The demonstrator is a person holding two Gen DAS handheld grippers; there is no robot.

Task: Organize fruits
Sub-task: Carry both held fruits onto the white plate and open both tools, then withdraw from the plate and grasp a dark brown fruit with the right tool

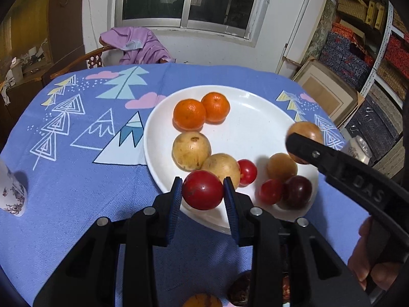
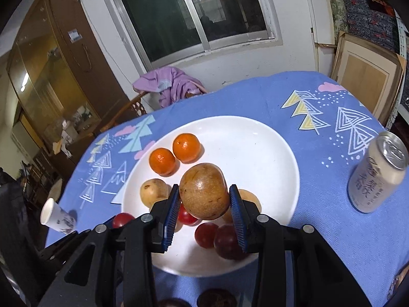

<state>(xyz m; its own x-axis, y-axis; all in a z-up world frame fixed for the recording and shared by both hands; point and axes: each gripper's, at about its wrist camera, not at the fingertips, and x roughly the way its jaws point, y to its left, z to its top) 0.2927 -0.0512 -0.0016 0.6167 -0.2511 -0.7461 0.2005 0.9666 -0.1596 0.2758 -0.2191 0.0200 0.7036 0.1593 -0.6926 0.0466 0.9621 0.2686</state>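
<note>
A white plate (image 1: 255, 133) on the blue tablecloth holds two oranges (image 1: 189, 114), two yellow-brown fruits (image 1: 191, 150), several small red fruits (image 1: 247, 171) and a dark plum (image 1: 297, 192). My left gripper (image 1: 203, 192) is shut on a red plum (image 1: 202, 190) above the plate's near rim. My right gripper (image 2: 204, 203) is shut on a brown round fruit (image 2: 204, 191) held over the plate (image 2: 255, 153). In the left wrist view the right gripper's black finger (image 1: 332, 161) crosses from the right with that brown fruit (image 1: 305, 131) at its tip.
A drink can (image 2: 377, 174) stands right of the plate. A paper cup (image 2: 57, 216) lies on the left, also seen as a cup (image 1: 11, 192). More dark and orange fruits (image 1: 240, 291) lie near the table's front edge. A chair with purple cloth (image 1: 138, 43) stands behind the table.
</note>
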